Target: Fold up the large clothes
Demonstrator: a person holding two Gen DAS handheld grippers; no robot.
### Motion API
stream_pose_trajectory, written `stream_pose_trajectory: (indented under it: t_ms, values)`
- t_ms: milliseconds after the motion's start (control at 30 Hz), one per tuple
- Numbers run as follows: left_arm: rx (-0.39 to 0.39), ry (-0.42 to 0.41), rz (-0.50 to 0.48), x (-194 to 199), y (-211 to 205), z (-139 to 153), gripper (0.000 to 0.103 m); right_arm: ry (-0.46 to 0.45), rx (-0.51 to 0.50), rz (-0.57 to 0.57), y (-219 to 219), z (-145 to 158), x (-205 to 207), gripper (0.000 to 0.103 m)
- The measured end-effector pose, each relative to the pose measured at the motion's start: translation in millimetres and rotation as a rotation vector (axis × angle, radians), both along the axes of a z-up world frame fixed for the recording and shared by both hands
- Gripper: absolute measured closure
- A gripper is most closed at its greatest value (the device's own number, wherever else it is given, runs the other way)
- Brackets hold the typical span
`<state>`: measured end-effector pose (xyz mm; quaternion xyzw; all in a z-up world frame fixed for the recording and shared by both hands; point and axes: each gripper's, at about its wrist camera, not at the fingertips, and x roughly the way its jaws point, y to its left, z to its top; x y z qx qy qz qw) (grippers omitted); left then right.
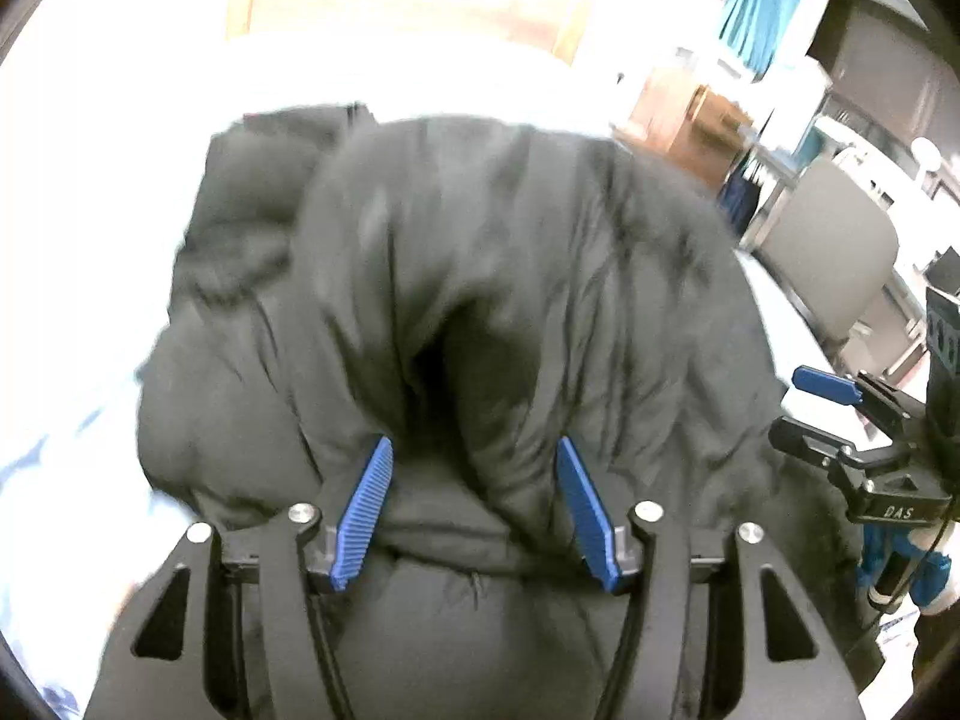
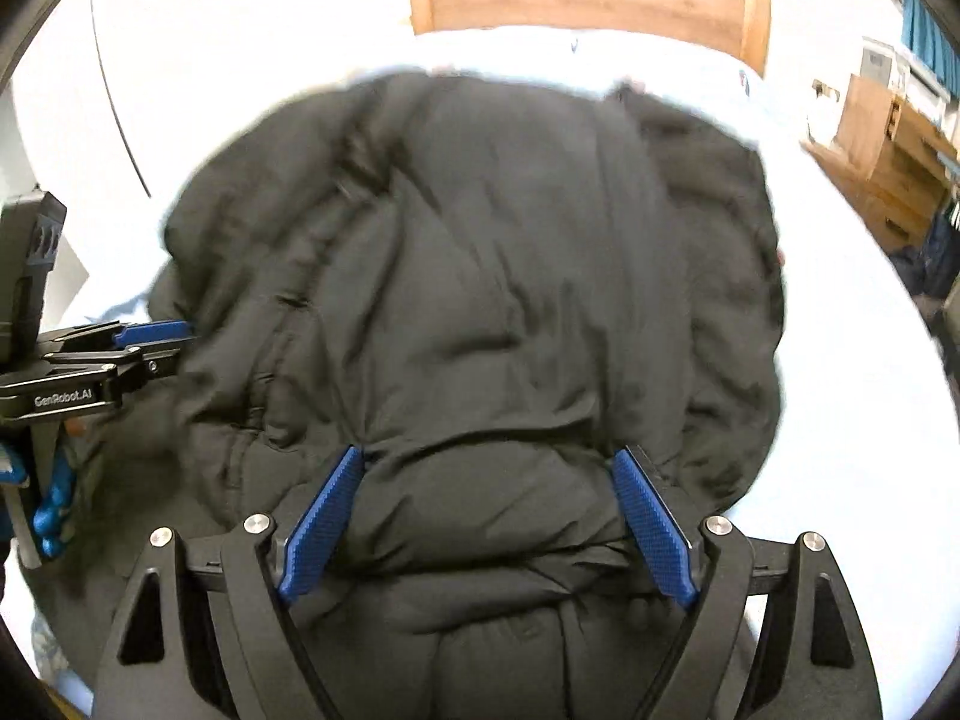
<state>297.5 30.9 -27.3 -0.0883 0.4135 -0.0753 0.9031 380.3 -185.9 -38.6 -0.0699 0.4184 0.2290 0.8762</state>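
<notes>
- The black puffer jacket (image 2: 480,300) lies bunched in a thick mound on the white bed (image 2: 840,420), towards its near edge, with the wooden headboard (image 2: 588,0) at the far edge. It looks already doubled over, so the fold seems partly done.
- The left gripper (image 1: 474,474) points down at the near hem. A padded ridge of the jacket sits between its blue pads (image 1: 366,510), which stand half apart; whether they pinch the cloth or only straddle it, I cannot tell.
- The right gripper (image 2: 489,486) straddles a fat roll of the same hem, its jaws wide with the fabric bulging between them. The pads (image 2: 654,528) seem to be beside the cloth, not pressing it.
- Both grippers sit side by side along the near edge, likely so the bulky hem can be handled evenly.
- A wooden cabinet (image 2: 882,162) stands beyond the bed's right edge.
</notes>
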Motion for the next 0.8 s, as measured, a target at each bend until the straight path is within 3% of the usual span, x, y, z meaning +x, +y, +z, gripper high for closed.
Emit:
stream_pose_trajectory:
  t_ms: [133, 233, 400, 567, 800]
  values:
    - [-0.018, -0.081, 0.016, 19.8, 2.6, 39.3, 0.047, -0.105, 0.020, 0.009, 10.7, 42.6, 19.3, 0.018]
    - [0.019, -0.090, 0.015, 52.9, 0.1, 43.0, 0.047, -0.137, 0.022, 0.000, 19.9, 51.7, 43.4, 0.018]
    - [0.052, 0.017, 0.006, 87.4, -7.3, -11.1, 0.045, -0.073, 0.024, -0.015, 42.2, 16.5, 69.9, 0.018]
    - [0.069, 0.028, 0.009, 98.2, -7.8, -57.9, 0.037, -0.029, 0.001, -0.024, 39.3, -28.6, 78.6, 0.018]
    - [0.113, 0.058, 0.012, 105.7, -16.5, -68.4, 0.035, 0.001, -0.027, -0.046, 40.8, -41.2, 81.2, 0.018]
